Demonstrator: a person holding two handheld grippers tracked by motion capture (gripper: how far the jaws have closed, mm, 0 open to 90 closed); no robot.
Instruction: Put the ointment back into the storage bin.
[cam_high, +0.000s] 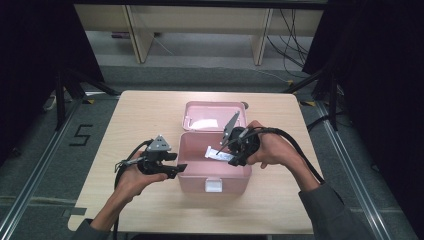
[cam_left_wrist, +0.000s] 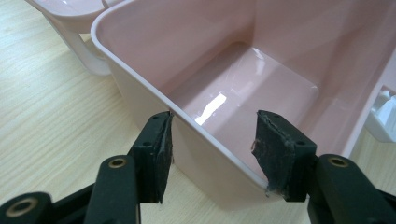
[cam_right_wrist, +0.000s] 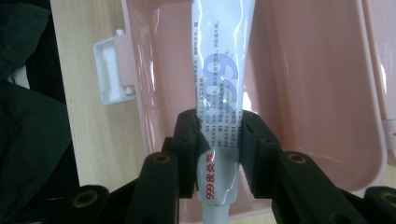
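An open pink plastic box (cam_high: 200, 182) stands mid-table, its lid (cam_high: 192, 112) folded back behind it. My left gripper (cam_high: 179, 168) is at the box's left wall. In the left gripper view, my left gripper (cam_left_wrist: 212, 149) straddles that wall (cam_left_wrist: 154, 51), one pad outside and one inside, both touching it. My right gripper (cam_high: 234, 159) hovers over the box, shut on a white tube (cam_high: 220, 155). The right gripper view shows the tube (cam_right_wrist: 223, 60), printed with a blue 999, pinched between the pads of my right gripper (cam_right_wrist: 218, 128) over the box's inside (cam_right_wrist: 317, 93).
A white latch (cam_high: 213, 185) sits on the box's front wall and also appears as the latch (cam_right_wrist: 109, 70) in the right gripper view. A white label (cam_high: 204, 123) lies inside the lid. Bare wooden tabletop (cam_high: 135, 115) surrounds the box; dark curtains flank the table.
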